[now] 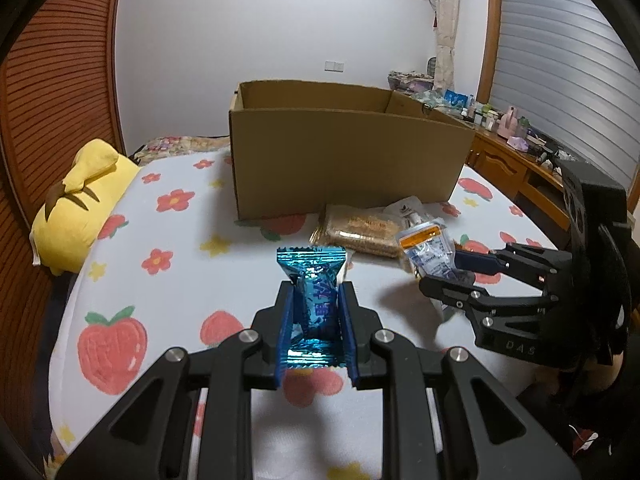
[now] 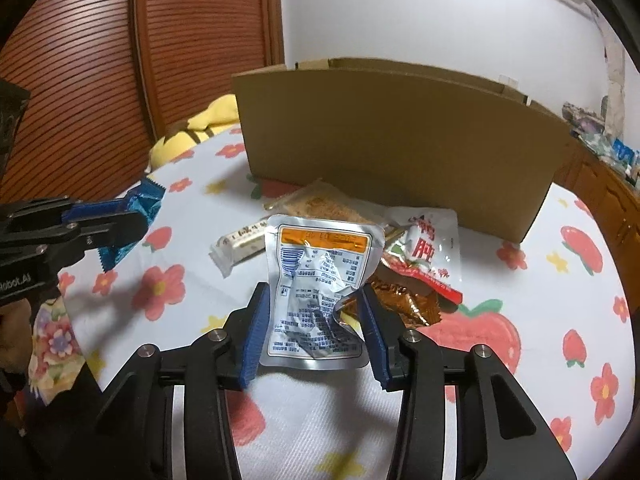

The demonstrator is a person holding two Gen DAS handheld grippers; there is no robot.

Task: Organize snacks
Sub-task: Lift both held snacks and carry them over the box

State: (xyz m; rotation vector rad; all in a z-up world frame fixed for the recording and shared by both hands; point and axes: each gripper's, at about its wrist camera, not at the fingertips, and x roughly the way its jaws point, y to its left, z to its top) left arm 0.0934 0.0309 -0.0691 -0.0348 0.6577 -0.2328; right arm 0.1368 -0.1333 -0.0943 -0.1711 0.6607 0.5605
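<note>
My left gripper (image 1: pixel 316 292) is shut on a shiny blue candy wrapper (image 1: pixel 314 276), which stands upright between the blue pads above the strawberry-print sheet (image 1: pixel 168 248). From the right wrist view, the same left gripper (image 2: pixel 136 216) and blue wrapper (image 2: pixel 148 200) show at the left edge. My right gripper (image 2: pixel 313 294) is shut on a crumpled silver pouch (image 2: pixel 320 264) with an orange label band, the pads pressing its two sides. In the left wrist view that right gripper (image 1: pixel 440 270) holds the silver pouch (image 1: pixel 426 246) at the right. An open cardboard box (image 1: pixel 348 160) stands behind, seen also as the cardboard box (image 2: pixel 400 140).
More snacks lie before the box: a cracker pack (image 2: pixel 320 204), a white bar (image 2: pixel 240 242), a red-and-white pouch (image 2: pixel 428 244) and a brown wrapper (image 2: pixel 400 304). A yellow plush (image 1: pixel 80 200) lies at the bed's left. A cluttered wooden desk (image 1: pixel 512 152) runs along the right.
</note>
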